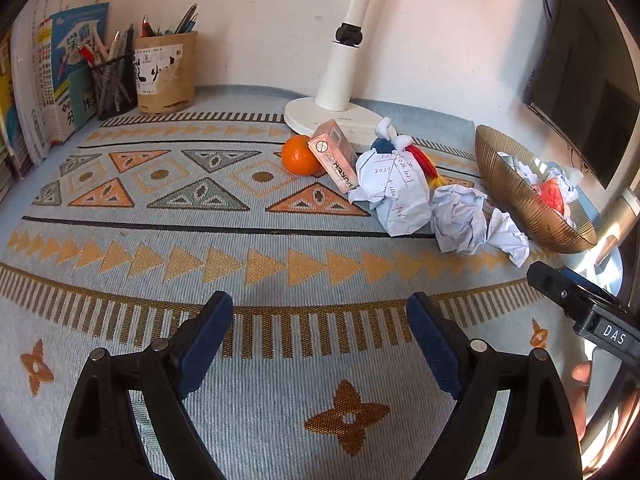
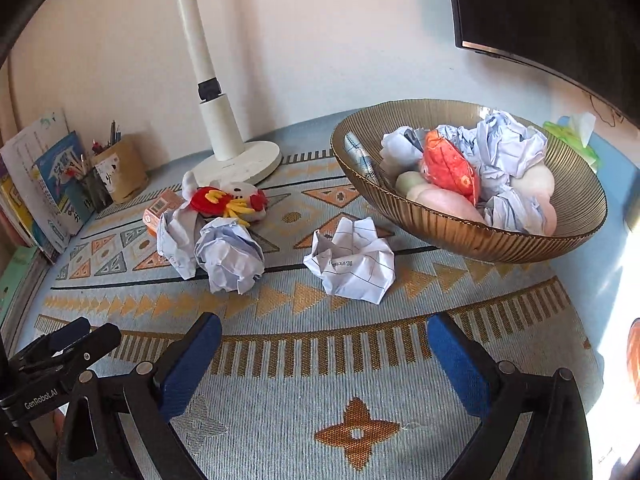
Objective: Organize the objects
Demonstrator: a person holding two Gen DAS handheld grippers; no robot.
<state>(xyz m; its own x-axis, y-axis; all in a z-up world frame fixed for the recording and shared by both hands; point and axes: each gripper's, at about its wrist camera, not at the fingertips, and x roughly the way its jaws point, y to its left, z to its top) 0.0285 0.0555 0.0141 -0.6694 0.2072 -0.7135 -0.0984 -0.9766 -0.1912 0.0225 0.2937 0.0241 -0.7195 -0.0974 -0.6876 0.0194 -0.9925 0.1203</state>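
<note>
left gripper [image 1: 320,344] — black plastic arms, ribbed blue pads [image 1: 208,344], round silver screws | right gripper [image 2: 324,364] — same black frame, blue pads [image 2: 188,368], silver screws | white lettering "DAS" and "GenRobot.AI" on black mounts | bare fingertips beside the mounts

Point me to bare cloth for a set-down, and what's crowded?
Free: patterned cloth between pen holders and orange, and the strip before both grippers, left gripper, right gripper. Crowded: paper balls, plush toy, box beside the full bowl.

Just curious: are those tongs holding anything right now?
No. Both the left tongs and the right tongs are open and empty above the patterned cloth.
</note>
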